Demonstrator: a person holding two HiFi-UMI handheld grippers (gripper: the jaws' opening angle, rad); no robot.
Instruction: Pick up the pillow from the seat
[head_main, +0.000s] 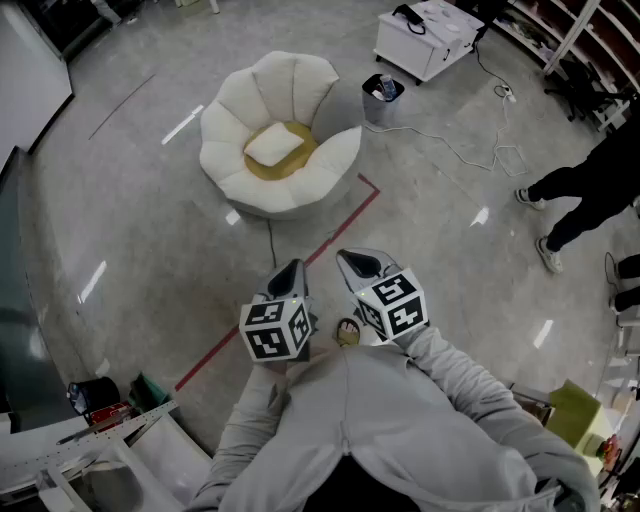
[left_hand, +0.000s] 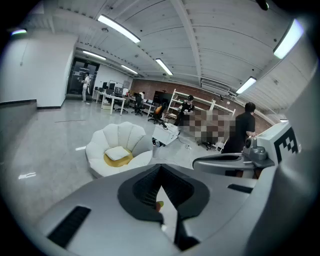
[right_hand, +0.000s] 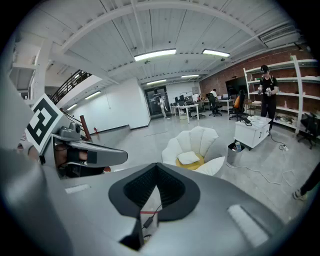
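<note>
A white pillow (head_main: 272, 146) lies on the yellow cushion of a white shell-shaped seat (head_main: 225, 120) on the floor, well ahead of me. Both grippers are held close to my chest, far short of the seat. My left gripper (head_main: 291, 272) is shut with nothing in it, and so is my right gripper (head_main: 358, 262) beside it. The left gripper view shows its jaws (left_hand: 160, 170) together, with the pillow (left_hand: 116, 152) and seat (left_hand: 131, 137) beyond, to the left. In the right gripper view the jaws (right_hand: 157, 171) meet too, and the pillow (right_hand: 188, 157) rests in the seat (right_hand: 200, 140) ahead, slightly right.
A small waste bin (head_main: 382, 98) stands right of the seat, a white cabinet (head_main: 428, 35) behind it, with a cable (head_main: 455, 150) trailing over the floor. A red tape line (head_main: 300, 262) runs from the seat toward me. A person's legs (head_main: 585, 190) stand at right. A cluttered bench (head_main: 100, 430) is at lower left.
</note>
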